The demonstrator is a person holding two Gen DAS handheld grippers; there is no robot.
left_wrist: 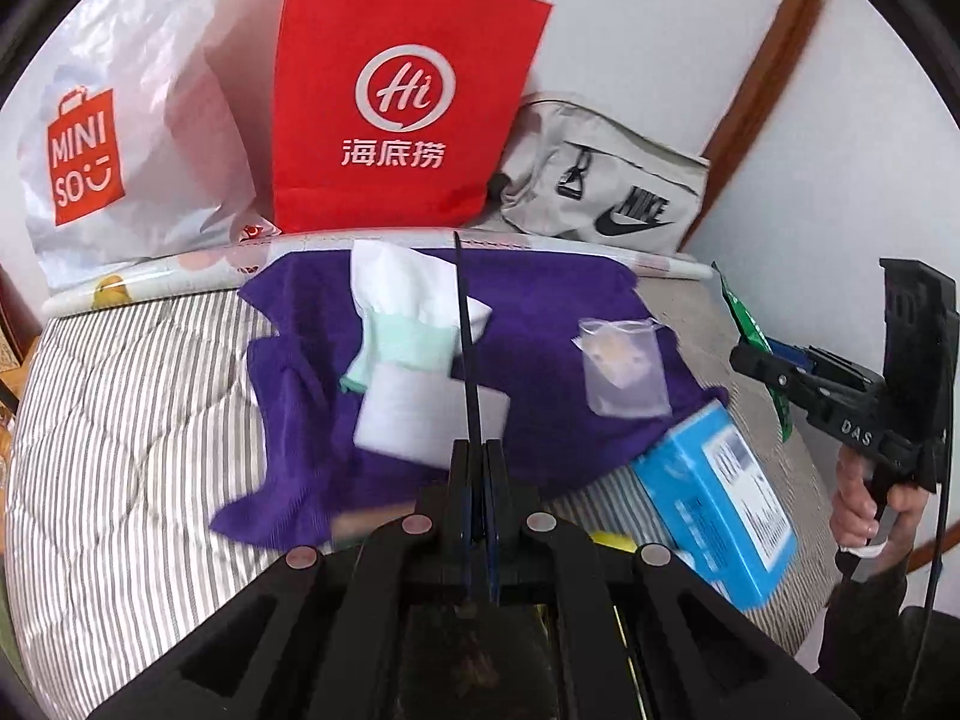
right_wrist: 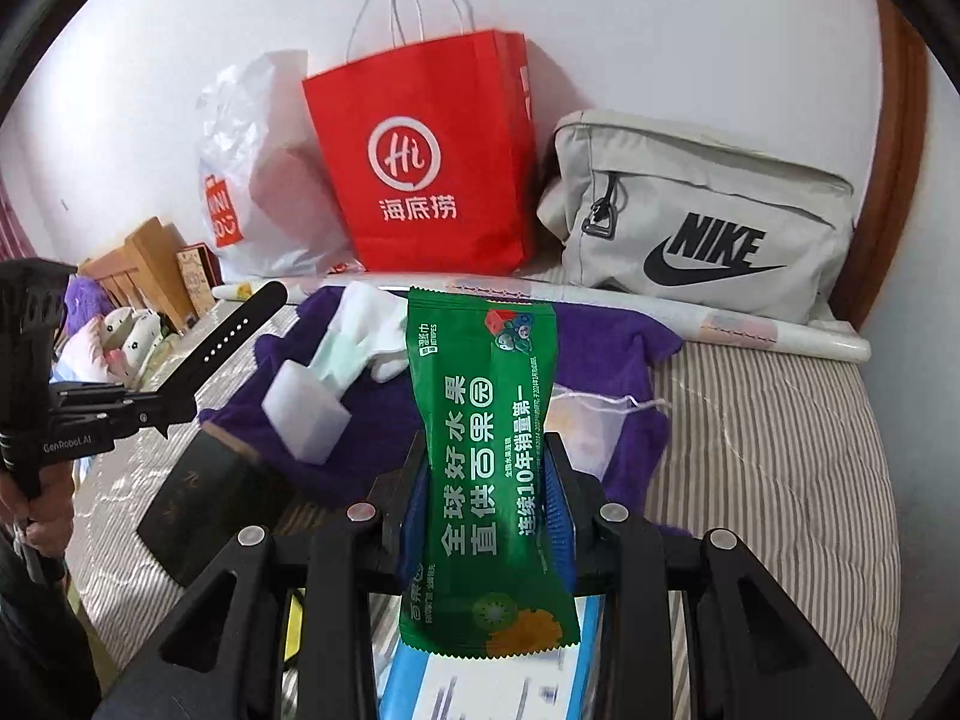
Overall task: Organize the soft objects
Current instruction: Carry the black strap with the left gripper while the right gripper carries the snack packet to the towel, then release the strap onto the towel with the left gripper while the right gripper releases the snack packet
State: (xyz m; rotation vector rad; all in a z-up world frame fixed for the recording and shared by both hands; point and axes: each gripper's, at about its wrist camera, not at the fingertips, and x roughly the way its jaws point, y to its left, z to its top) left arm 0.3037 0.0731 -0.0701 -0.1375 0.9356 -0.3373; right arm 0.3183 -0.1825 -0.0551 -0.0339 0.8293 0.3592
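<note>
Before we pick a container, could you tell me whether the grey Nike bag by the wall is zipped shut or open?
It looks shut: on the grey Nike bag both zip lines run closed, and nothing inside shows.

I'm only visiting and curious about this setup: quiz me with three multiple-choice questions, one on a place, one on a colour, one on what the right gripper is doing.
1. What stands between the white bag and the Nike bag?
A. red bag
B. a box
C. a pillow

2. The spread-out cloth is:
A. green
B. purple
C. yellow

3. The right gripper is:
A. empty
B. shut on a packet
C. shut on a sock

Answers:
1 A, the red bag stands upright between the two.
2 B, the cloth is plainly purple in both views.
3 B, the green packet sits clamped between its fingers.
</note>
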